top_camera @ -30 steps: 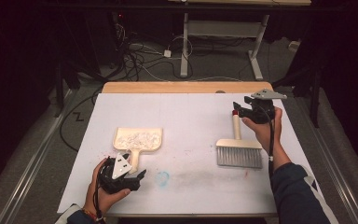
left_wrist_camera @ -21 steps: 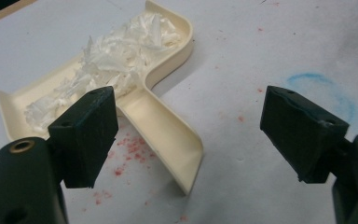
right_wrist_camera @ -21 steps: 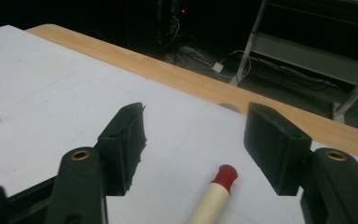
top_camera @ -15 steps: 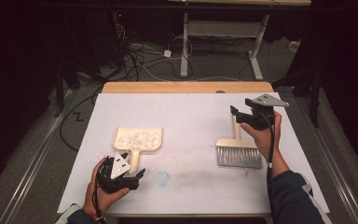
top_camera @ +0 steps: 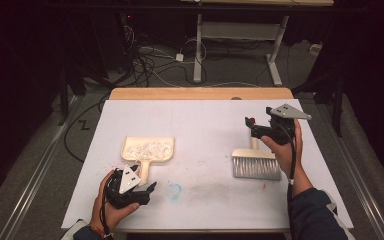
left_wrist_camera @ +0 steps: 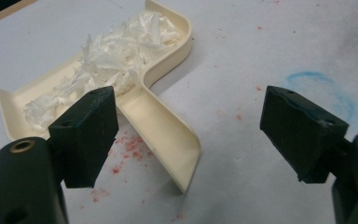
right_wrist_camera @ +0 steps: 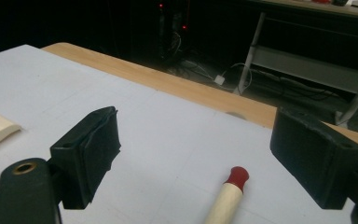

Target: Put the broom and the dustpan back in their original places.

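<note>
A cream dustpan holding white shreds lies on the white table cover, left of centre, with its handle pointing at me. My left gripper stands open at the end of that handle, and its left pad is close beside it without pressing. On the right lies a brush with grey bristles and a pale handle with a red tip. My right gripper has just been opening, and its jaws now stand wide, apart from the handle tip.
The bare wooden table edge runs along the far side of the white cover. A faint blue ring and red crumbs mark the cover near the dustpan. Cables and a desk frame lie on the floor beyond.
My right gripper's jaws have opened off the brush handle and the hand has shifted slightly right. The brush, the dustpan and the left gripper have stayed put.
</note>
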